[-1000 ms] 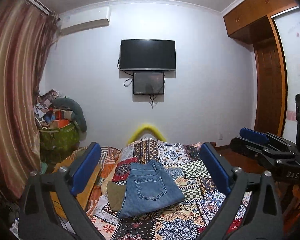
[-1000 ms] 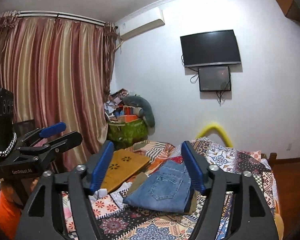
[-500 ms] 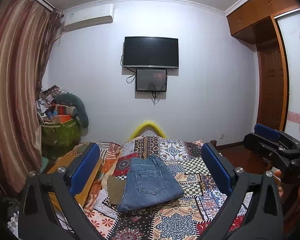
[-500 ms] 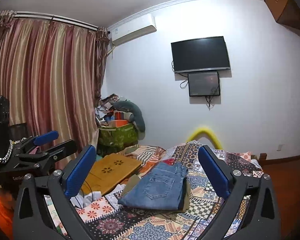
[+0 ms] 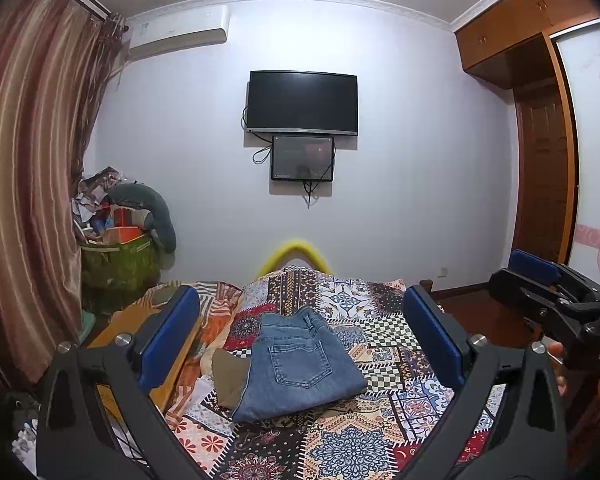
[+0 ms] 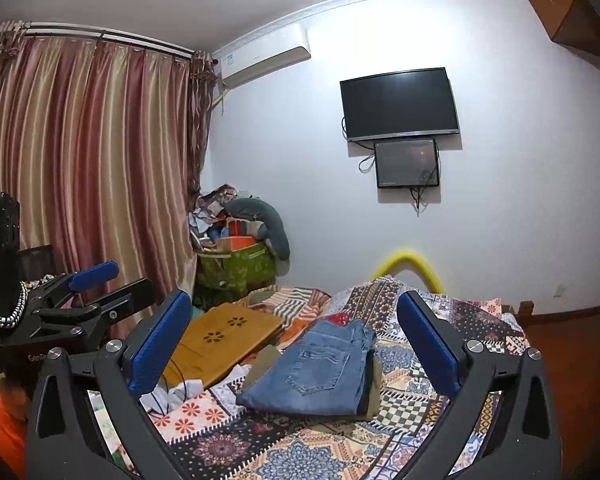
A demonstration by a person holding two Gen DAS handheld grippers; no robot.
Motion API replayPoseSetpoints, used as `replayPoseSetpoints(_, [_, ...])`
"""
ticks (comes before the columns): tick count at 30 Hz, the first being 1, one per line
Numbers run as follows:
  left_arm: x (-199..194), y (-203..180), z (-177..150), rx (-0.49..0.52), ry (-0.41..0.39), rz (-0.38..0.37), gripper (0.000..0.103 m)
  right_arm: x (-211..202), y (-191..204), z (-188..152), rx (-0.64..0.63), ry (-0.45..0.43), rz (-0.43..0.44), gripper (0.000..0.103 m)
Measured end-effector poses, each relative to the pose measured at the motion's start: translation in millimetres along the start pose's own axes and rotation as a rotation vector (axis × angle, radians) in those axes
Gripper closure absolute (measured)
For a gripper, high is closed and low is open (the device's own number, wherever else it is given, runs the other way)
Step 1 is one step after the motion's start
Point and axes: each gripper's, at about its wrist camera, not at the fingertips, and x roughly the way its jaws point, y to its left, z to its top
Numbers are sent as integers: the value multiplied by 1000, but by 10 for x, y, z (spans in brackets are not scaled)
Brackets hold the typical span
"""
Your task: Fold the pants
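Note:
A pair of blue jeans (image 5: 296,364) lies folded into a compact stack on the patchwork bed cover (image 5: 360,440), back pocket up. An olive-brown garment (image 5: 230,376) sticks out from under it. My left gripper (image 5: 300,296) is open, held back from the jeans with nothing between its blue pads. My right gripper (image 6: 294,300) is open wide, also short of the jeans (image 6: 320,368) and holding nothing. Each gripper shows at the edge of the other's view: the right gripper (image 5: 540,280) at the right, the left gripper (image 6: 96,280) at the left.
A wooden lap tray (image 6: 224,336) lies on the bed left of the jeans, with white cloth and a cable (image 6: 176,392) in front of it. A green bag of clutter (image 6: 236,268) stands by the curtain (image 6: 80,160). A television (image 5: 302,102) hangs on the far wall.
The right gripper's jaws have spread from partly open to wide open. The jeans lie as before, and both hands have barely shifted.

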Motion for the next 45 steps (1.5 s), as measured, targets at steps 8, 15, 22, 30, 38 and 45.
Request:
replayPoseSetpoints(8, [32,30,-23,-16,7,-2,1,11,12,4,2,12,-1,1])
replayPoseSetpoints(15, [67,12,-35,-6,15,-5,0,-1,-3,16,9,16,-2,1])
replayPoseSetpoints(22, [87,-6,-36,-5,18,-11,0,21,-12,11,12,30,-4,1])
replayPoseSetpoints(30, [117,-24,-37,-1,24,-19,0,15,-37,20,20,28,-11,1])
replayPoseSetpoints(38, [123,-26,-42,-3,30,-24,0,11,-39,11,20,30,-12,1])
replayPoseSetpoints(45, [139,-22,-44,-14,33,-29,0,6,-46,10,22,31,-17,1])
